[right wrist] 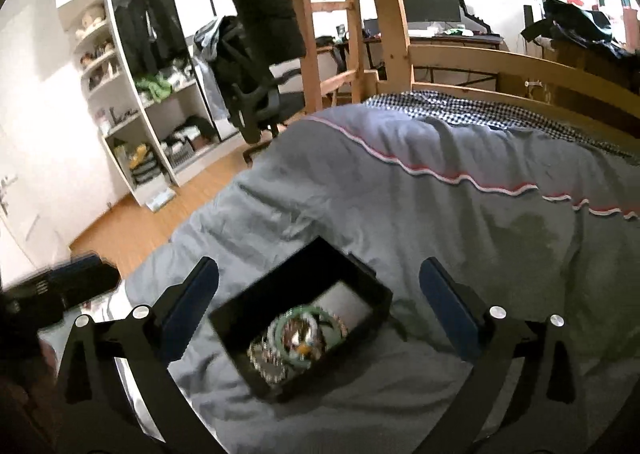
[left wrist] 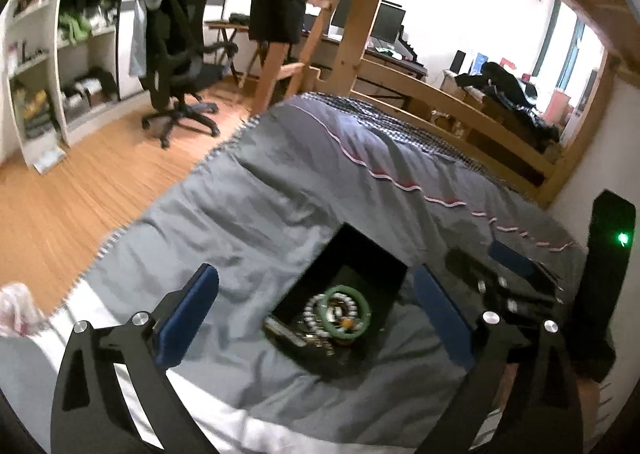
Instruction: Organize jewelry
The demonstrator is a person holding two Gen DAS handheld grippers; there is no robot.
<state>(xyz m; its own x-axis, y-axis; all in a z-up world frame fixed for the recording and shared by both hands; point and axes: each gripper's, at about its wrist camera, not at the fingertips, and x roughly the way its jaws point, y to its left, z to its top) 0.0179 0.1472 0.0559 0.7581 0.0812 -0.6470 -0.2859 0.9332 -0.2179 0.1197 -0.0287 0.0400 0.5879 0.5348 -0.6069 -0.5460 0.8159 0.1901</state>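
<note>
An open black box [left wrist: 368, 254] lies on the grey duvet [left wrist: 280, 190] and holds a green bangle [left wrist: 347, 313], a white bead bracelet [left wrist: 316, 308] and other small jewelry. My left gripper [left wrist: 316, 306] is open and empty, hovering just above and in front of the box. In the right wrist view the same box [right wrist: 352, 282] with the green bangle [right wrist: 280, 324] and a heap of chains [right wrist: 276, 358] sits between the fingers. My right gripper [right wrist: 318, 304] is open and empty. It also shows in the left wrist view [left wrist: 484, 270], at the box's right.
The bed has a wooden frame [left wrist: 460, 102] and ladder [left wrist: 320, 14]. An office chair [left wrist: 180, 54] and white shelves [left wrist: 36, 66] stand on the wooden floor at left. A black device with a green light [left wrist: 608, 266] stands by the wall. My left gripper's body [right wrist: 60, 286] shows at left.
</note>
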